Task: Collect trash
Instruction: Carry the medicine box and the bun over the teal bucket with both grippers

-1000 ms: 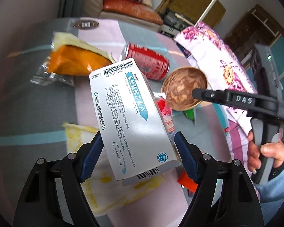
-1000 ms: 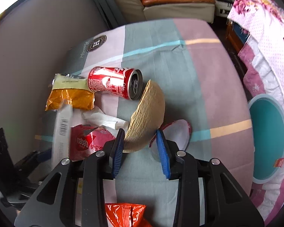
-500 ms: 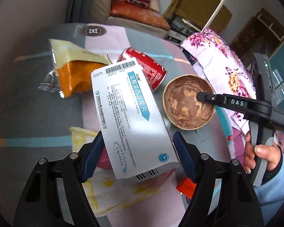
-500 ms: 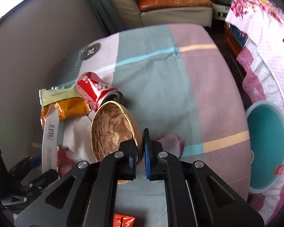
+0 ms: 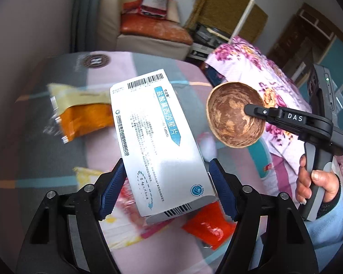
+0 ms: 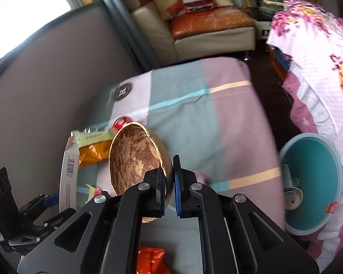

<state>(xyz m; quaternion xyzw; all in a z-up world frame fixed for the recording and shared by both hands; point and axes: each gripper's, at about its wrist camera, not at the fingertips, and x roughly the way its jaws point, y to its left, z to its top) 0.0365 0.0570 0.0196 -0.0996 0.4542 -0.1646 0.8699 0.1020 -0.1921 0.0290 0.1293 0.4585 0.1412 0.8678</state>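
Note:
My left gripper [image 5: 165, 188] is shut on a white medicine box [image 5: 157, 141] with blue print and barcodes, held up above the bed. My right gripper [image 6: 170, 174] is shut on the rim of a brown coconut shell half [image 6: 135, 157], lifted off the bedcover; the shell [image 5: 234, 117] also hangs in the air at the right of the left wrist view, pinched by the black fingers [image 5: 258, 111]. A person's hand [image 5: 315, 182] in a light blue sleeve holds that gripper's handle. The box edge [image 6: 68, 173] shows at the left of the right wrist view.
On the pink, grey and teal bedcover [image 6: 194, 118] lie an orange-and-yellow snack bag [image 5: 84, 116], a red can [image 6: 121, 123] behind the shell, red wrappers [image 5: 208, 226] and a yellowish sheet [image 5: 89, 175]. A teal bin [image 6: 313, 180] with some trash stands on the floor at the right. A sofa [image 6: 212, 29] stands beyond.
The right gripper shut on the shell's rim and lifted it off the bedcover. The left gripper rose with the medicine box, so the litter below looks farther away.

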